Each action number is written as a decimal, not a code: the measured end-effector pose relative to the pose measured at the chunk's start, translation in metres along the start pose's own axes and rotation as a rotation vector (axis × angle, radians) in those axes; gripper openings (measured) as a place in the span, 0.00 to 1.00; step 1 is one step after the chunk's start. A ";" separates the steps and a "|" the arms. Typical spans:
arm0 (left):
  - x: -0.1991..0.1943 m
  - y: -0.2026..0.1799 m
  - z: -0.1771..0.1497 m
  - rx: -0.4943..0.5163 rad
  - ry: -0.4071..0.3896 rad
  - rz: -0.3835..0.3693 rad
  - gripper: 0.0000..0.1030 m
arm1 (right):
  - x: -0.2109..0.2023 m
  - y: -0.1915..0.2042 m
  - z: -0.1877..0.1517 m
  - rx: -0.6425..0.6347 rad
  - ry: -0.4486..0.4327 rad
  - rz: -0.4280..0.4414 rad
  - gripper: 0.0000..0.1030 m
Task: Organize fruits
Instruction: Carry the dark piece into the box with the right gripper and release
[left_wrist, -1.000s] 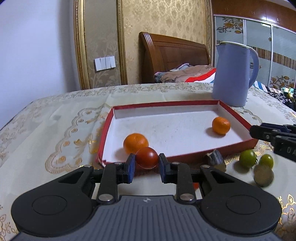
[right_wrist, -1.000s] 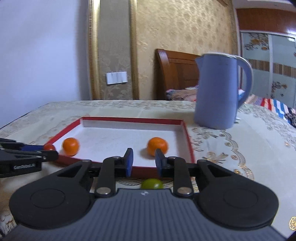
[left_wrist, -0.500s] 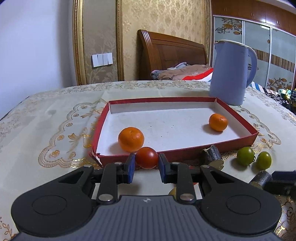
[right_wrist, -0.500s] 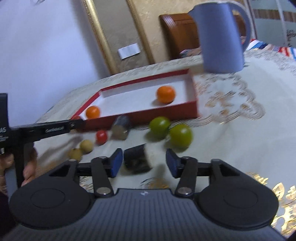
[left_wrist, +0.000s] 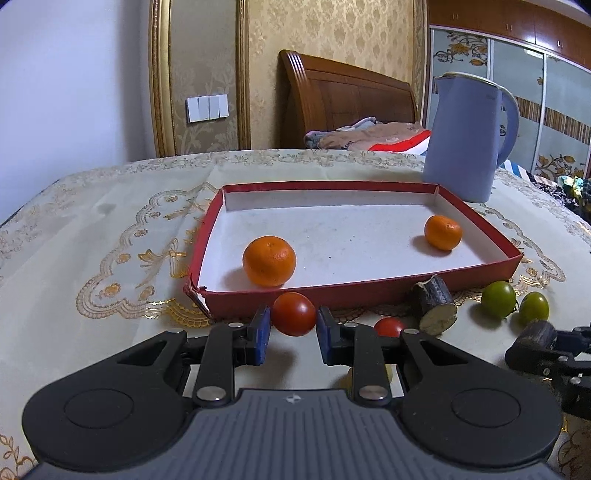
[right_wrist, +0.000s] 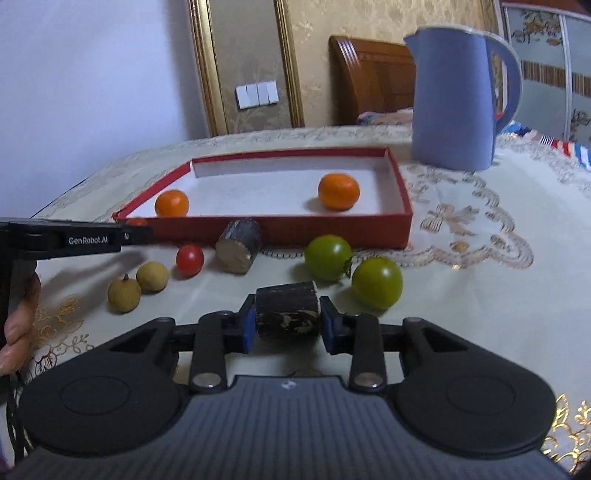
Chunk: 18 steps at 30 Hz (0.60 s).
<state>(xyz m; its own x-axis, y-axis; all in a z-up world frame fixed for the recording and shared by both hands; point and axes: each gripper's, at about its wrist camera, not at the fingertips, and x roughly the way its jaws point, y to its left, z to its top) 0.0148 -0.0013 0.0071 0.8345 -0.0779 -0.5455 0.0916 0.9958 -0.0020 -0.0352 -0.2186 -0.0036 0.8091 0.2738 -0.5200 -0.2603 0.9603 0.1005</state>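
Observation:
My left gripper (left_wrist: 294, 325) is shut on a red tomato (left_wrist: 294, 314) and holds it just in front of the near wall of the red tray (left_wrist: 332, 295). Two oranges (left_wrist: 269, 261) (left_wrist: 443, 232) lie in the tray. My right gripper (right_wrist: 287, 319) is shut on a dark cane piece (right_wrist: 287, 316) above the tablecloth. On the cloth lie a second cane piece (right_wrist: 239, 251), a small red tomato (right_wrist: 190, 259), two green tomatoes (right_wrist: 328, 257) (right_wrist: 377, 282) and two longans (right_wrist: 152, 276) (right_wrist: 124, 295).
A blue kettle (left_wrist: 467, 136) stands behind the tray's far right corner. The table (left_wrist: 74, 221) has an embroidered cloth. A bed headboard (left_wrist: 343, 99) and a wall stand behind the table.
My right gripper dropped from the tray's edge to the cloth, opened around the dark cane piece, then shut on it. My left gripper drew back from the tray with the red tomato.

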 end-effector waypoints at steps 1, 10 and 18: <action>-0.001 -0.001 0.001 0.002 -0.005 0.004 0.25 | -0.003 0.001 0.003 -0.011 -0.017 -0.004 0.31; 0.002 -0.010 0.022 0.010 -0.025 -0.002 0.25 | -0.006 0.004 0.049 -0.053 -0.150 -0.085 0.31; 0.026 -0.027 0.038 0.044 -0.031 -0.003 0.25 | 0.042 -0.015 0.063 -0.032 -0.067 -0.137 0.31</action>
<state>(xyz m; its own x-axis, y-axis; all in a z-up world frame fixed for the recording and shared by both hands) 0.0546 -0.0324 0.0245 0.8504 -0.0826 -0.5195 0.1169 0.9926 0.0335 0.0357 -0.2177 0.0272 0.8712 0.1443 -0.4692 -0.1607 0.9870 0.0050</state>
